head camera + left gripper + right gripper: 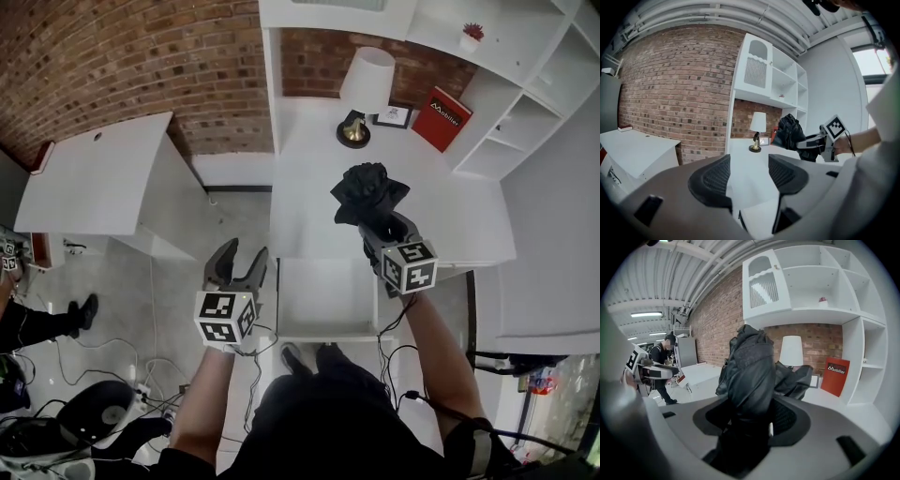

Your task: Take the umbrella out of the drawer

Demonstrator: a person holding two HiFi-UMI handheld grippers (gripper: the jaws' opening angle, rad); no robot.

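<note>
A folded black umbrella is held above the white desk, with my right gripper shut on its lower part. In the right gripper view the umbrella fills the space between the jaws and rises past them. The open white drawer sits under the desk's front edge, between my two grippers. My left gripper stands open with nothing in it, left of the drawer. In the left gripper view my left gripper shows a clear gap, and the umbrella hangs at the right.
On the desk's back stand a white lamp, a small picture frame and a red book. White shelves rise at the right. A second white table is at the left. Cables lie on the floor.
</note>
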